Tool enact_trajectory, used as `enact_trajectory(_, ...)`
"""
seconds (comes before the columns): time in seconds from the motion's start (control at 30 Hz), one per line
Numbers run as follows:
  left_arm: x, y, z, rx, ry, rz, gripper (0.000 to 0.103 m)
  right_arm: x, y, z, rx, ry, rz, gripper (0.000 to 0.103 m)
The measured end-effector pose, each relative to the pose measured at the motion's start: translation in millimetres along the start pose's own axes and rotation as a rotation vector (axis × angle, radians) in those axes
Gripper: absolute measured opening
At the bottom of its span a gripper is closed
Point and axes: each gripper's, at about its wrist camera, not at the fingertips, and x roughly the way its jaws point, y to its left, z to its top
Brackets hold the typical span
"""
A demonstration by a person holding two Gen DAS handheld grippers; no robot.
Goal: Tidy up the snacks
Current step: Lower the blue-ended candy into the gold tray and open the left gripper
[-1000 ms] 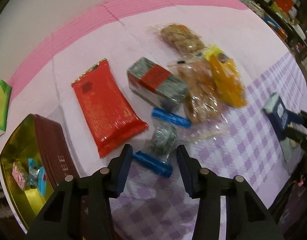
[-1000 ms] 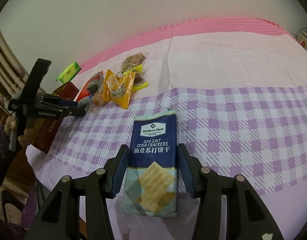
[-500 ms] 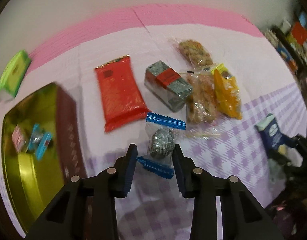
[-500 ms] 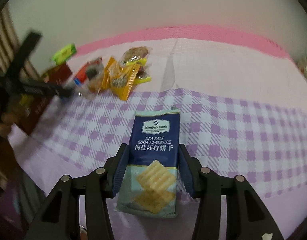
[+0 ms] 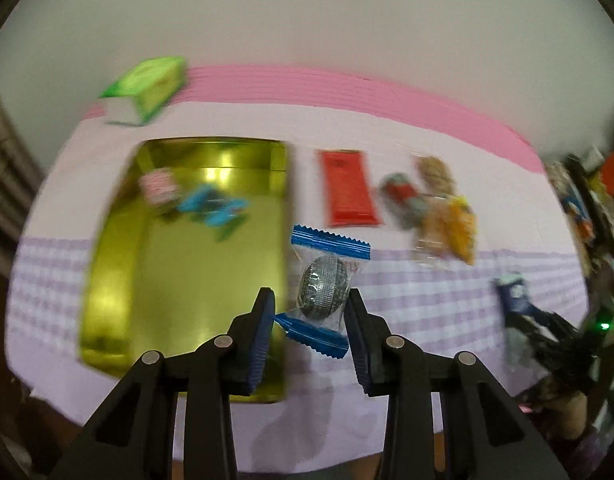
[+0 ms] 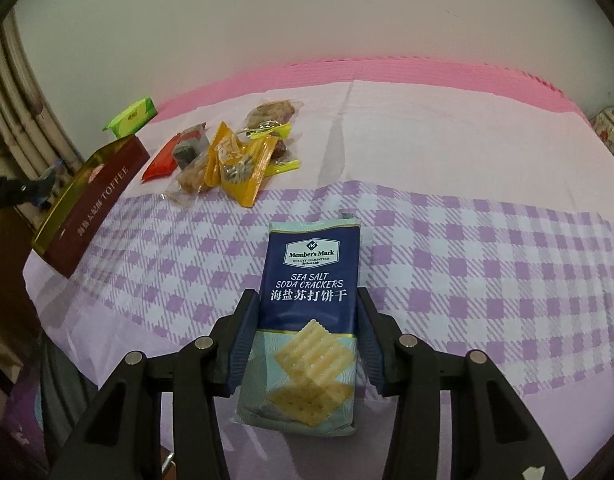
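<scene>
- My left tongs are closed on a small candy. It is a silver ball in a clear wrapper with blue ends.
- The candy is up off the surface, just beside the right edge of the gold tin.
- The tin is open. A pink sweet and some blue sweets lie in its far end.
- A green box sits past the tin, near the pink edge.
- My right tongs squeeze a blue pack of soda crackers by its sides. The pack's far end points away from me over the purple checked cloth.
- The other snacks lie in a heap: a red pack, a yellow bag and clear bags of brown bits. They are well apart from the crackers and near the tin.
</scene>
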Motion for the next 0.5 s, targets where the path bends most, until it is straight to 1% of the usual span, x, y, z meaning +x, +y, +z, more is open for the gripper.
enact_trajectory(0.1,2.7,34.2,-2.7,-0.035,0.010,0.088,0.037,0.3,-2.8,-0.5,0.013,-0.002,0.005,0.044)
enact_trajectory(0.23,13.3,71.7,-2.1,-0.088,0.028,0.150,0.037,1.1,-4.6,-0.8,0.024,-0.002,0.011,0.044)
enact_trajectory(0.33,24.0,86.0,0.2,-0.094,0.031,0.186,0.037,-0.6,-5.3,-2.1,0.030,-0.006,0.012,0.044)
enact_trajectory(0.43,35.4,89.8,3.2,-0.070,0.020,0.230,0.037,-0.4,-5.8,-1.9,0.029,-0.005,0.013,0.044)
enact_trajectory(0.5,41.4,92.5,7.3,-0.057,0.007,0.244,0.037,-0.5,-6.1,-2.0,0.031,-0.006,0.015,0.044)
